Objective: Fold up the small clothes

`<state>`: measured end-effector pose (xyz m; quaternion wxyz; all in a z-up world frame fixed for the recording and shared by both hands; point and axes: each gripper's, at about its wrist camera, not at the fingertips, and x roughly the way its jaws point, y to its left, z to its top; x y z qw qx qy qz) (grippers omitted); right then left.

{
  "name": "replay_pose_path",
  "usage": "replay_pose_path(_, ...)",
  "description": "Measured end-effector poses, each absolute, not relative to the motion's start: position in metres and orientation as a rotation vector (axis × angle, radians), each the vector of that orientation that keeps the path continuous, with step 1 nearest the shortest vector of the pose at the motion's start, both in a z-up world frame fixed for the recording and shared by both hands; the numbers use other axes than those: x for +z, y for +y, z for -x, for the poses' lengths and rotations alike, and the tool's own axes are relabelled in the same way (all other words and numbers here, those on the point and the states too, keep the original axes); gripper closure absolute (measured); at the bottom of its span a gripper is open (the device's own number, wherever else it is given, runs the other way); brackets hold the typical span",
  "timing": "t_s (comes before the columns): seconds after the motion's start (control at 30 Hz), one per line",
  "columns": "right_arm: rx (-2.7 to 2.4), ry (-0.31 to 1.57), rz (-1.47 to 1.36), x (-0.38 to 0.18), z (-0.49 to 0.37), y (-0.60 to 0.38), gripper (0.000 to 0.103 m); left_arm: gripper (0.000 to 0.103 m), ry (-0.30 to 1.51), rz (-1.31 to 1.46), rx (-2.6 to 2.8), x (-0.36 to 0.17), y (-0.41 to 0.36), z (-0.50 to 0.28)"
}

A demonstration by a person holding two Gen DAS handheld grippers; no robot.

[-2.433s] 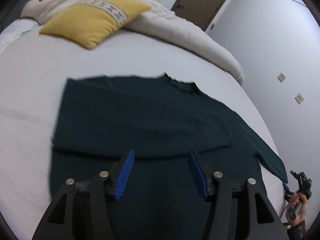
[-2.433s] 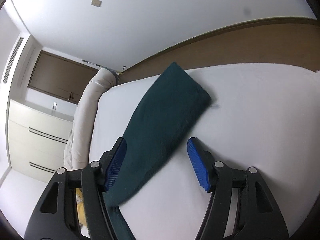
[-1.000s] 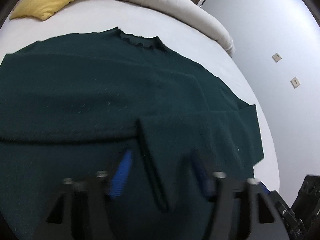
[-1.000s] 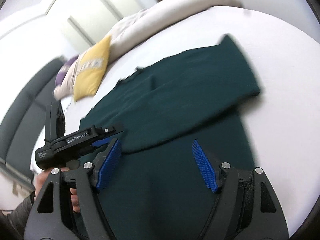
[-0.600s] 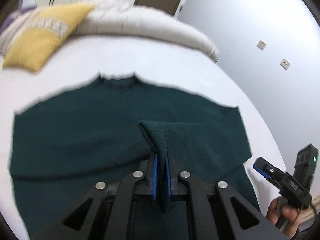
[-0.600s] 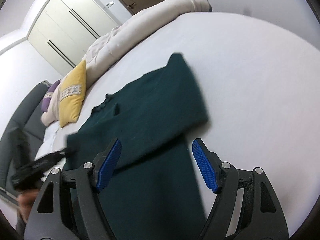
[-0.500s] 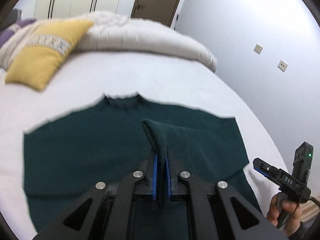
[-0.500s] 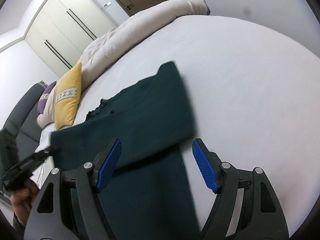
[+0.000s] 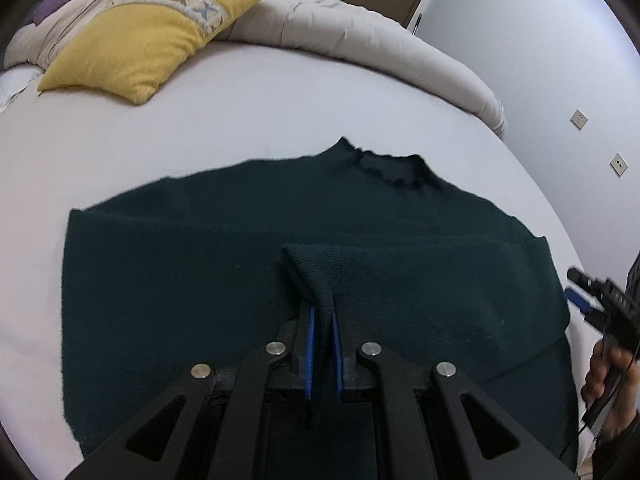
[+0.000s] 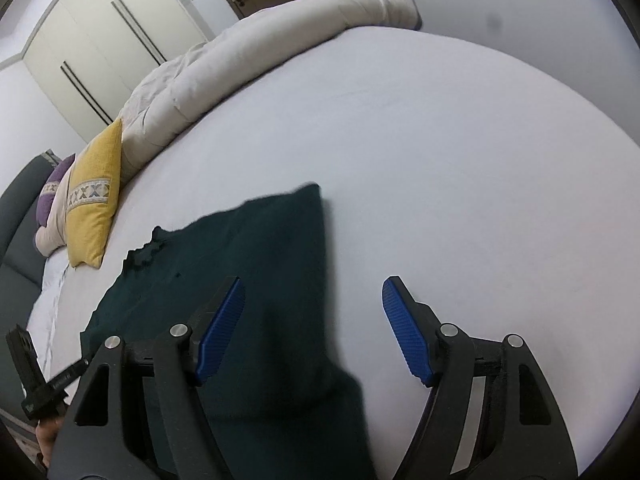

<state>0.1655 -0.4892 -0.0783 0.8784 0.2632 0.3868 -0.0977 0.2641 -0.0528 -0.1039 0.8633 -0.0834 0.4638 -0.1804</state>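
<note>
White-sheeted bed [image 9: 260, 92] occupied near its front by dark green sweater [image 9: 180, 260], spread flat, neck toward the rolled beige duvet [image 9: 360, 36]. Yellow cushion [image 9: 140, 36] well apart, at the head end. Sleeve cuff [image 9: 316, 276] drawn across the sweater's chest and pinched between blue pads of left gripper [image 9: 321, 320]. Right gripper [image 10: 312, 320] above the sweater's right edge, jaws wide apart, nothing clamped.

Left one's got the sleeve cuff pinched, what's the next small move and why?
Probably carry the cuff a little further across the sweater chest and lay it flat. The left hand-held gripper is shut on the cuff, which stands lifted off the body, while the right hand-held gripper hangs open and holds nothing.
</note>
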Motion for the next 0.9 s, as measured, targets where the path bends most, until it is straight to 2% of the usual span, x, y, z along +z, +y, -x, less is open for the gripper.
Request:
replay_pose_path(0.1,-0.212,0.826,-0.501,-0.08,-0.186,-0.489,0.034,0.094,0.964,0.193,-0.392,-0.108,-0.051,-0.262)
replay_pose_path(0.13,-0.226,0.85,-0.497,-0.086,-0.194,-0.492,0.038,0.094,0.962,0.202,-0.399,-0.109,-0.049,-0.262)
replay_pose_path(0.2,-0.252,0.893,-0.499,-0.096,-0.204,-0.496,0.05,0.094,0.961,0.209,-0.406,-0.111,-0.047,-0.264)
replay_pose_path(0.23,-0.265,0.892,-0.478,-0.098,-0.208,-0.496,0.063,0.094,0.96,0.208,-0.41,-0.112,-0.047,-0.264)
replay_pose_path(0.27,-0.265,0.894,-0.446,-0.099,-0.211,-0.494,0.083,0.094,0.958,0.207,-0.413,-0.111,-0.046,-0.265)
replay_pose_path(0.3,-0.249,0.903,-0.424,-0.099,-0.215,-0.492,0.091,0.094,0.955,0.205,-0.413,-0.109,-0.047,-0.264)
replay_pose_path(0.37,-0.256,0.906,-0.368,-0.094,-0.22,-0.488,0.097,0.094,0.943,0.205,-0.412,-0.104,-0.046,-0.261)
replay_pose_path(0.5,-0.267,0.864,-0.357,-0.081,-0.22,-0.49,0.097,0.095,0.889,0.195,-0.412,-0.089,-0.049,-0.259)
replay_pose_path(0.63,-0.285,0.895,-0.357,-0.095,-0.223,-0.493,0.098,0.094,0.942,0.209,-0.413,-0.119,-0.047,-0.267)
replay_pose_path(0.8,-0.286,0.865,-0.386,-0.099,-0.222,-0.499,0.097,0.093,0.944,0.278,-0.43,-0.121,-0.038,-0.268)
replay_pose_path(0.9,-0.314,0.85,-0.449,-0.09,-0.211,-0.51,0.085,0.093,0.943,0.292,-0.428,-0.122,-0.037,-0.263)
